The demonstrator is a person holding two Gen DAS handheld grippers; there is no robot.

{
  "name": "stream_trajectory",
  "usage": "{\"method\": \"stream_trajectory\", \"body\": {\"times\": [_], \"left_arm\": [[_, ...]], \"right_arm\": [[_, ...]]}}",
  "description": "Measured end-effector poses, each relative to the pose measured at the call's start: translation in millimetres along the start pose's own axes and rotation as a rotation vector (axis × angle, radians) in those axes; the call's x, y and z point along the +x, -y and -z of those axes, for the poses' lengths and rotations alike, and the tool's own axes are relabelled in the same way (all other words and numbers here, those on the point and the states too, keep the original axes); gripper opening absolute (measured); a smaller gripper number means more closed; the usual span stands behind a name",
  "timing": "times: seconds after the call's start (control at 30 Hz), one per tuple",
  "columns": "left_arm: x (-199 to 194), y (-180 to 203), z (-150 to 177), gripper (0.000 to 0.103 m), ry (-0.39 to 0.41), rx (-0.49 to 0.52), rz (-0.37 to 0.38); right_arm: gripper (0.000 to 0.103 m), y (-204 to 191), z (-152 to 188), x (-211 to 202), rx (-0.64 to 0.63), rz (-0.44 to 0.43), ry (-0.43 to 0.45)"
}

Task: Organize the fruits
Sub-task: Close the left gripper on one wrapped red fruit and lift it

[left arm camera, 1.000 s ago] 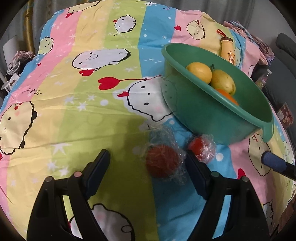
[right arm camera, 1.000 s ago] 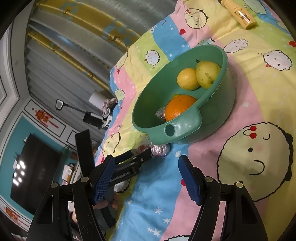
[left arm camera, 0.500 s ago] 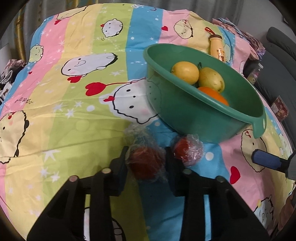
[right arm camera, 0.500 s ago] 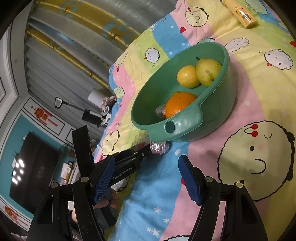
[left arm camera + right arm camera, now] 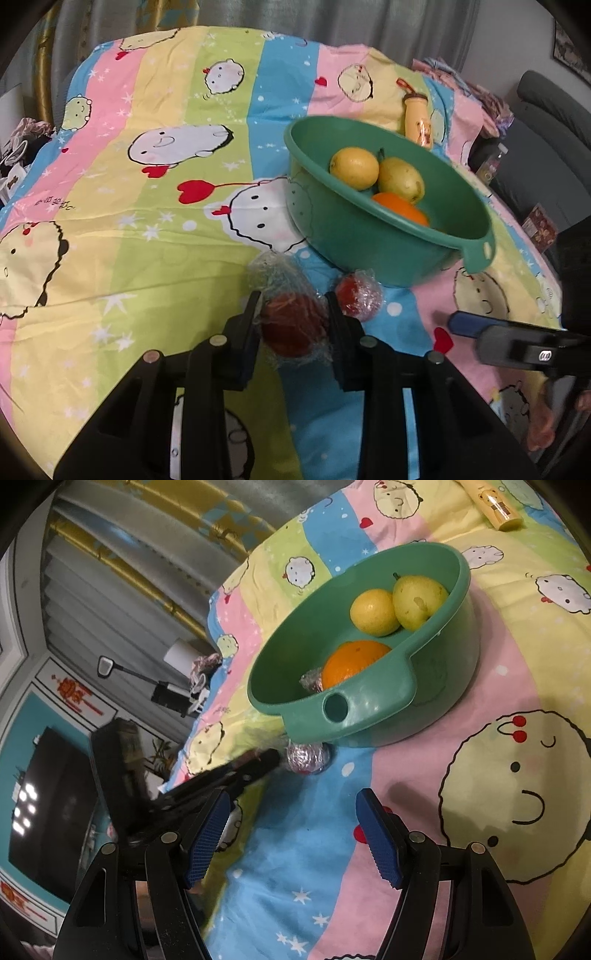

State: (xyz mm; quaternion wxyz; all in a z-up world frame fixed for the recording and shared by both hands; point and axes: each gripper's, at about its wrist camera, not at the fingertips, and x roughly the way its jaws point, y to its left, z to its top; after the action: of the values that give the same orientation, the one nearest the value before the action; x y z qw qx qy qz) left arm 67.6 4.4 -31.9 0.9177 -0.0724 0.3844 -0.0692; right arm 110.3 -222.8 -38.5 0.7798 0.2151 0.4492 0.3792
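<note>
Left claw [image 5: 293, 314] around wrapped fruit [image 5: 293, 326]

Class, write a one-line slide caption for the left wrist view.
Left hand-held gripper shut on a wrapped red fruit beside a green bowl of fruit; a second wrapped fruit waits.

A yellow bottle [image 5: 416, 120] lies on the cartoon-printed striped sheet [image 5: 155, 236] before grey curtains [image 5: 332, 22].
</note>
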Motion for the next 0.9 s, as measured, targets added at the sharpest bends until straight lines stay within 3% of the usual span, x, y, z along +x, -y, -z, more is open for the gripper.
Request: {"method": "stream_trajectory", "body": {"times": [0.37,0.67,0.9], "left_arm": [[-46.5,-3.1,5.2,0.032,0.088,-0.024,-0.004],[-70.7,-26.0,10.7,0.032,0.131,-0.084,0.014],[-76.0,-41.7,19.5,0.032,0.117,-0.097,0.005]], "right_arm": [[0.072,-10.8,-0.3,12.6,-0.065,0.069,-0.011],[0.071,-32.4,-1.8,32.0,-0.128,0.238,0.006],[0.071,-52.3,-5.3,72.1,-0.205,0.36,-0.04]]}}
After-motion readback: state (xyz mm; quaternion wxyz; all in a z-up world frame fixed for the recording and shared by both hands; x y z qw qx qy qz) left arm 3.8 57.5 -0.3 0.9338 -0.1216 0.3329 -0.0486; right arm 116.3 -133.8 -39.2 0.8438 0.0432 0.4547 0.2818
